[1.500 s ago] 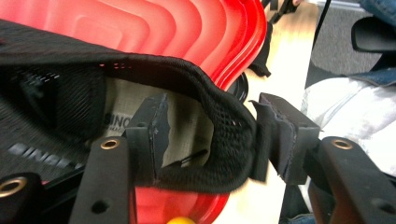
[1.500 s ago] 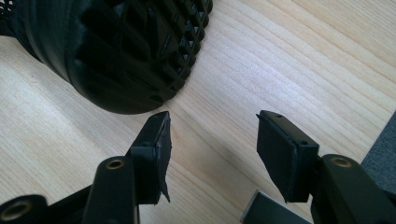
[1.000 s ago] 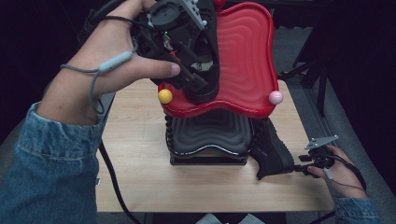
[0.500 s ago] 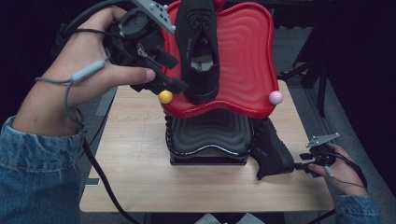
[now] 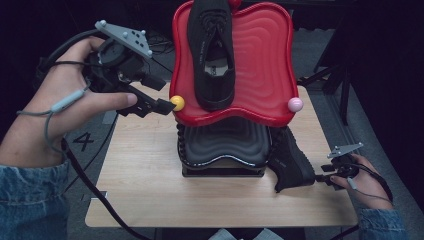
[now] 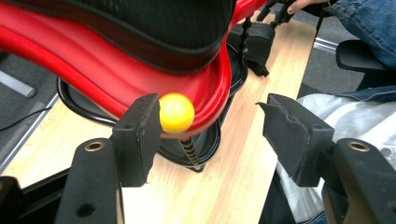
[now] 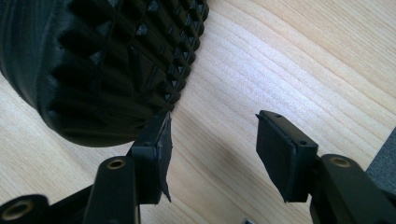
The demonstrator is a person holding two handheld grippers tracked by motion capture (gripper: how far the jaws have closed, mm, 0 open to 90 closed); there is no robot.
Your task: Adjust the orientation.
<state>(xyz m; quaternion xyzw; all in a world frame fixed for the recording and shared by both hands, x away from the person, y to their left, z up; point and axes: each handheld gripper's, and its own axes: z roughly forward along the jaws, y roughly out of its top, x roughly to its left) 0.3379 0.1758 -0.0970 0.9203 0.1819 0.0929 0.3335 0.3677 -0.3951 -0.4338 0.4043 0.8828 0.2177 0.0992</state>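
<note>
A black shoe [image 5: 212, 50] lies on the red wavy top tray [image 5: 260, 65] of a small rack, toe pointing away from me. My left gripper [image 5: 159, 104] hovers at the tray's front left corner, its jaws open beside the yellow ball [image 5: 177, 103]. In the left gripper view the yellow ball [image 6: 176, 113] sits against the left pad [image 6: 140, 135], and the gap of the left gripper [image 6: 210, 105] is empty. A second black shoe [image 5: 290, 160] rests on the table against the rack's right side. My right gripper [image 5: 322, 176] is open at its heel, its left pad [image 7: 156, 144] close to the shoe's sole [image 7: 98, 65].
A black wavy lower tray [image 5: 225, 145] sits under the red one, and a pink ball [image 5: 295, 104] marks the red tray's front right corner. The wooden table [image 5: 150, 185] has bare room at front left. Cables trail off its left edge.
My left gripper has drawn back leftward off the red tray, leaving the black shoe lying there. The right gripper and the second shoe have stayed put.
</note>
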